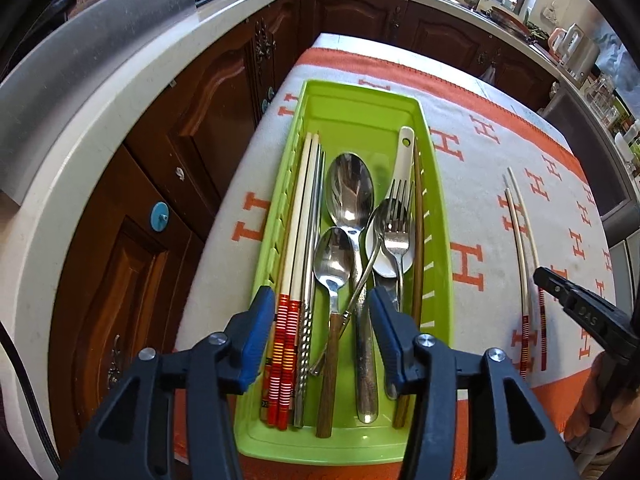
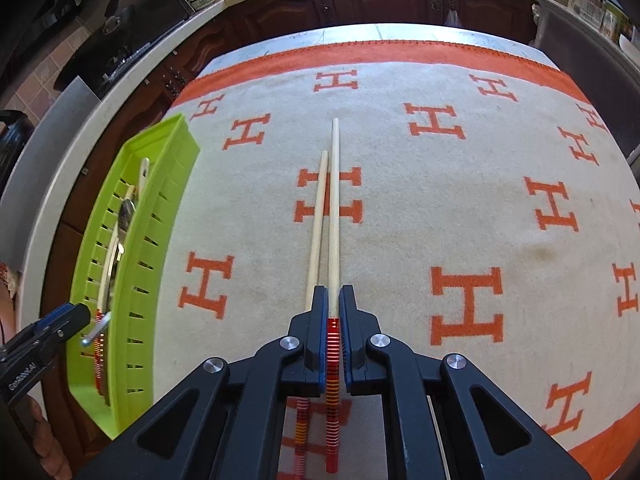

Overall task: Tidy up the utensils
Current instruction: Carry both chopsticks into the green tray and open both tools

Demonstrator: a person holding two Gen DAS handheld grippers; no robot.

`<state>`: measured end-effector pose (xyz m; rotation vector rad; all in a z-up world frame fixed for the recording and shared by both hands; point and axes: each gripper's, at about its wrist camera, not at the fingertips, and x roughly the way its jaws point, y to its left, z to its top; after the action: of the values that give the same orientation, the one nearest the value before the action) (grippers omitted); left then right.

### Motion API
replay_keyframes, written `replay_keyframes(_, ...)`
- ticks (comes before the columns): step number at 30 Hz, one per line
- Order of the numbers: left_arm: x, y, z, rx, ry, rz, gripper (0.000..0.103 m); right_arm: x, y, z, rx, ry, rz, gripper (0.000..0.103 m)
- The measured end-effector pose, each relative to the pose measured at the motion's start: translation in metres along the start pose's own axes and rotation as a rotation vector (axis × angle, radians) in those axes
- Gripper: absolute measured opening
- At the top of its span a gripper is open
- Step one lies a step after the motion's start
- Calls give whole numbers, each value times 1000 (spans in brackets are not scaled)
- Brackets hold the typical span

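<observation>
Right gripper point(image 2: 333, 308) clenched on one pale red-banded wooden chopstick point(image 2: 334, 208); left gripper point(image 1: 320, 312) released over lime-green slotted plastic tray point(image 1: 436, 216) at nine o'clock.

glossy plastic tray point(image 1: 316, 100), shiny metal spoons point(image 1: 349, 190)

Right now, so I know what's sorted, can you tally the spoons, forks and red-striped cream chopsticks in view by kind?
Shiny metal spoons: 3, one partly under the fork
White ceramic spoon: 1
Silver metal fork: 1
Cream chopsticks with red-striped ends: 4, two in the green plastic tray, two on the orange-and-cream cloth
Total: 9
</observation>
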<state>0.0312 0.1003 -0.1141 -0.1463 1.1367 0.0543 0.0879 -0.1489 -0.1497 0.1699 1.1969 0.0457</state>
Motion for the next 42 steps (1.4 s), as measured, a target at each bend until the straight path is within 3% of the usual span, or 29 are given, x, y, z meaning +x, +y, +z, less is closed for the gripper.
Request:
replay_keyframes(3, -5, 1, 0, 1, -13, 7, 50, -16, 2, 0, 13, -17, 33, 5)
replay_keyframes(9, -21, 8, 0, 6, -61, 45, 64, -52, 23, 8, 18, -16, 148, 5)
replay_keyframes(14, -35, 18, 3, -5, -108, 120, 85, -76, 74, 20, -44, 12, 257, 5)
replay_keyframes(18, -41, 27, 4, -3, -130, 183, 85, -78, 114, 29, -77, 40, 309, 5)
replay_keyframes(26, -38, 46, 4, -58, -105, 181, 85, -52, 173, 38, -59, 95, 322, 6)
replay_keyframes(34, -32, 55, 7, -86, -95, 178, 85, -19, 187, 39, -46, 176, 326, 9)
replay_keyframes(37, -32, 56, 6, -85, -92, 178, 85, -17, 187, 35, -50, 177, 322, 23)
replay_keyframes(42, -28, 57, 6, -85, -80, 174, 85, -25, 183, 27, -91, 149, 303, 25)
